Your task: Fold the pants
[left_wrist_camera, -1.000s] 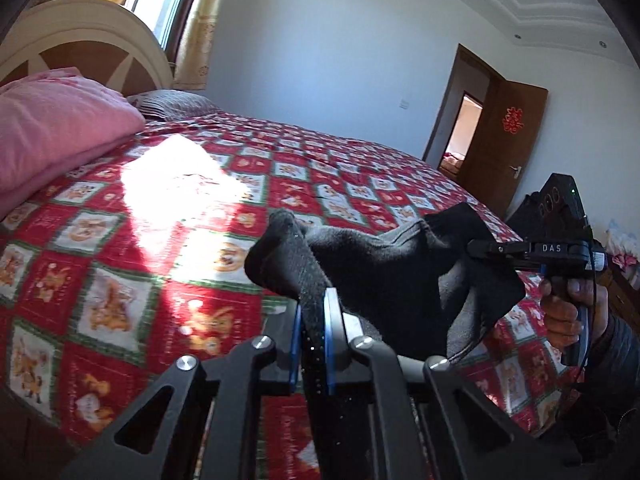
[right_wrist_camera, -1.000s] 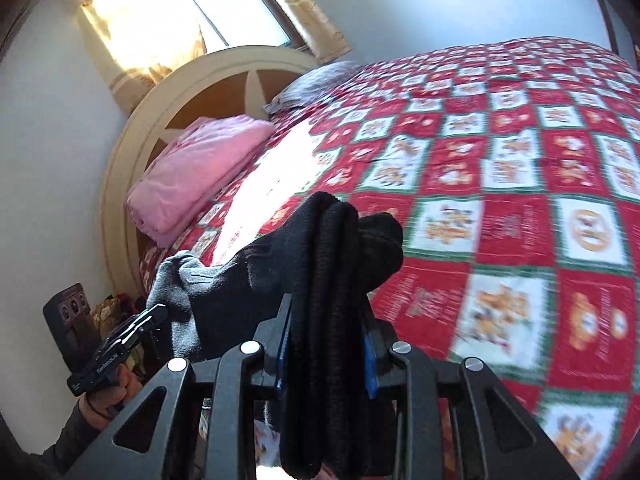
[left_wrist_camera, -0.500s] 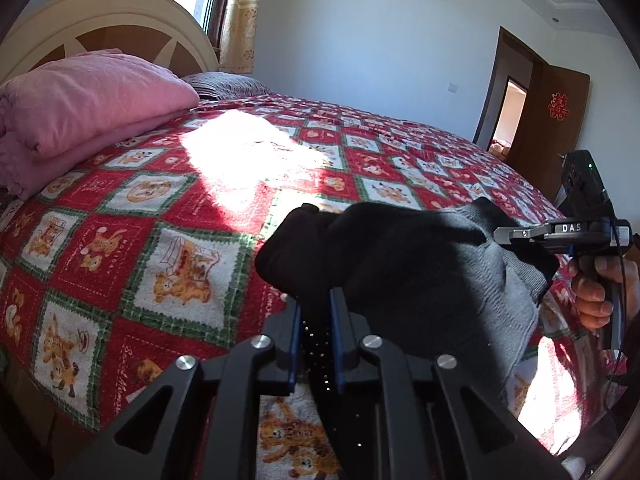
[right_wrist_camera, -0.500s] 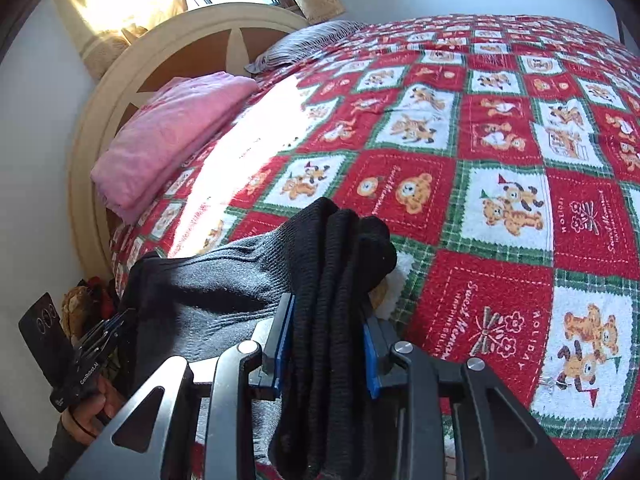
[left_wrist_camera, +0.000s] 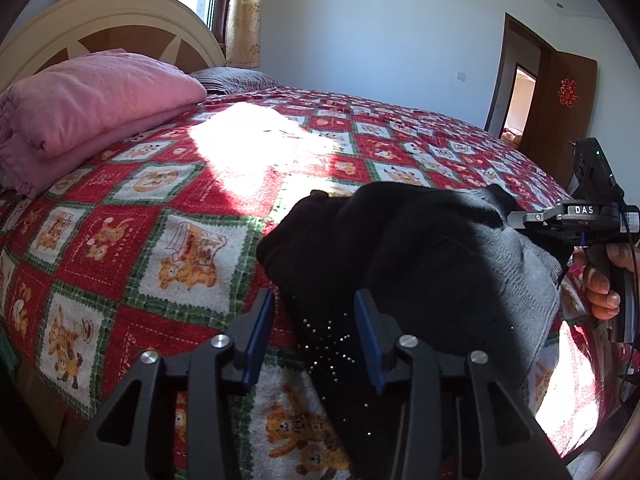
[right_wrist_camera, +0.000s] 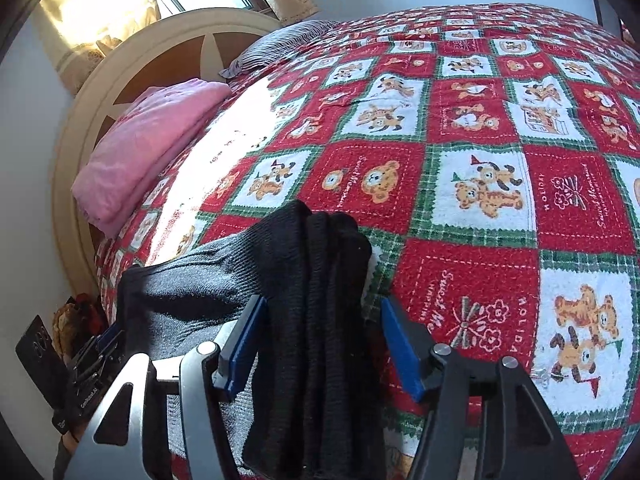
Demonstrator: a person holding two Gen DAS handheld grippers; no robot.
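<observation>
Far left, a folded pink blanket [left_wrist_camera: 92, 108] lies at the cream arched wooden headboard [left_wrist_camera: 100, 20], and the red-and-green teddy-bear patchwork bedspread [left_wrist_camera: 168, 216] runs wide across the bed with a bright sun patch on it. Now to the left gripper [left_wrist_camera: 316, 336]: its blue-padded jaws have just been opening and stand part-way apart, with a dark band of the folded black-and-grey knit pants [left_wrist_camera: 420, 264] lying between them; the right pad sits at the cloth's edge, the left pad shows a gap, so nothing is pinched. The pants rest flat on the near part of the bedspread, the thick folded end pointing toward the far side. Over on the right, the right gripper [right_wrist_camera: 316, 344] has likewise just been spreading its jaws, moderately wide now; the bunched black fold lies between them, brushing the left pad while the right pad stands clear. From the left camera a hand [left_wrist_camera: 604, 280] holds that gripper's handle at the pants' right edge. Far right, a brown wooden door [left_wrist_camera: 564, 112] stands open.
</observation>
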